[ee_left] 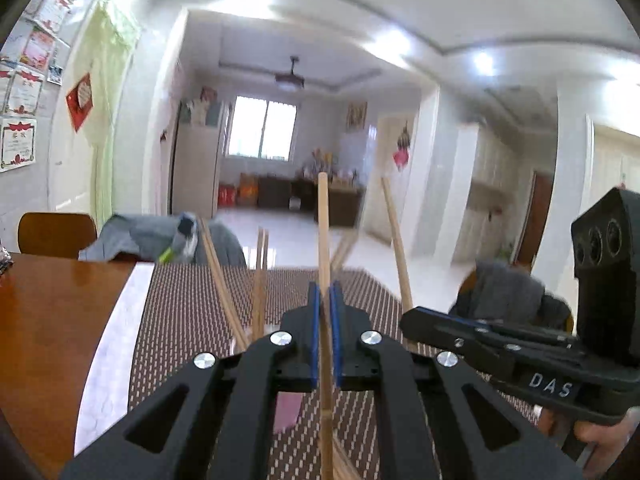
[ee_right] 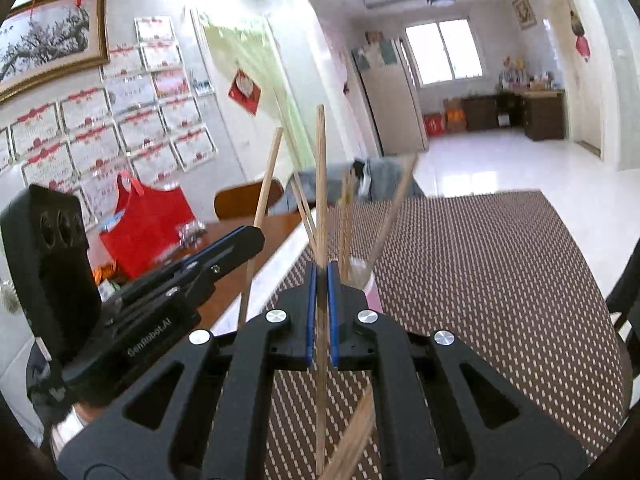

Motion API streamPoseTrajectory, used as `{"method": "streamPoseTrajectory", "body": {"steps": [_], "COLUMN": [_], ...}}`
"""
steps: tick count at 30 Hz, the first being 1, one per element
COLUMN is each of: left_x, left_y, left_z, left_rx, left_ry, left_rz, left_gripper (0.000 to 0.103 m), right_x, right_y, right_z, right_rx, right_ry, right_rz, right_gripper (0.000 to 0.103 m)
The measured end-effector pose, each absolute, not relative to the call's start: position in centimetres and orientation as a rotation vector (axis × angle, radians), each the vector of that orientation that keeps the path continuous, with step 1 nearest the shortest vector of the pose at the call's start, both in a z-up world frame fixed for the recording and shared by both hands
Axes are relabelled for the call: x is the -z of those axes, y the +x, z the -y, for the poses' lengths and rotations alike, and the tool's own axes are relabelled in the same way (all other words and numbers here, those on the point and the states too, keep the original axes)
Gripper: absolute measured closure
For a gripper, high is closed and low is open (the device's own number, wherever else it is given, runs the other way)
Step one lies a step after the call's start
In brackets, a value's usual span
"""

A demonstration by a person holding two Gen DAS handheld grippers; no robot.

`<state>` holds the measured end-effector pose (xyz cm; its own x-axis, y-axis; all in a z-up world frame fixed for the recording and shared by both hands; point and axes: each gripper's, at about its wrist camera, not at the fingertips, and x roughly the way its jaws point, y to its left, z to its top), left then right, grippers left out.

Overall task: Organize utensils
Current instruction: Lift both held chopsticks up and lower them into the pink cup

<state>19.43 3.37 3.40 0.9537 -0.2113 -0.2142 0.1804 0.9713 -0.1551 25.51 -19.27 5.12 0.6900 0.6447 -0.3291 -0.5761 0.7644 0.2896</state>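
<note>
My left gripper (ee_left: 325, 292) is shut on one wooden chopstick (ee_left: 324, 232), which stands upright between the blue pads, lifted above the mat. My right gripper (ee_right: 321, 268) is shut on a second chopstick (ee_right: 320, 184), also upright. Each gripper shows in the other's view: the right gripper (ee_left: 410, 318) with its tilted chopstick (ee_left: 396, 240), and the left gripper (ee_right: 254, 236) with its chopstick (ee_right: 264, 200). Just beyond the fingers, a clear glass (ee_right: 360, 274) holds several more chopsticks (ee_right: 394, 208). Loose chopsticks (ee_right: 352, 436) lie on the mat below my right gripper.
A brown dotted placemat (ee_right: 500, 280) covers the wooden table (ee_left: 48, 320). A red bag (ee_right: 148, 220) and small clutter sit on the table's left side. Chairs draped with grey clothing (ee_left: 140, 236) stand at the far edge, and another chair (ee_left: 508, 292) at the right.
</note>
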Motion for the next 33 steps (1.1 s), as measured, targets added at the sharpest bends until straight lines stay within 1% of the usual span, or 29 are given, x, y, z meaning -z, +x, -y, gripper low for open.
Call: {"method": "streamPoseTrajectory", "body": {"steps": [10, 20, 24, 29, 33], "left_x": [-4.6, -4.6, -4.1, -3.0, -2.3], "left_y": [22.3, 25.1, 25.9, 26.7, 27.0], "left_z": [-4.6, -5.9, -5.5, -5.1, -5.3], "left_rx": [0.145, 0.101, 0.083, 0.069, 0.064], "left_ry": [-0.159, -0.200, -0.187, -0.177, -0.173], "left_rz": [-0.059, 0.106, 0.134, 0.112, 0.092], "left_gripper": [0.097, 0.097, 0.097, 0.097, 0.097], "right_x": [-6.6, -7.0, -7.0, -6.4, -5.7], "right_y": [29.6, 31.5, 31.9, 32.3, 33.1], "right_z": [16.4, 15.3, 15.7, 15.5, 14.8], "right_rx": [-0.677, -0.612, -0.601, -0.568, -0.559], "right_ry": [0.253, 0.274, 0.296, 0.296, 0.288], "right_rz": [-0.336, -0.219, -0.189, -0.154, -0.167], "right_gripper": [0.097, 0.097, 0.097, 0.097, 0.097]}}
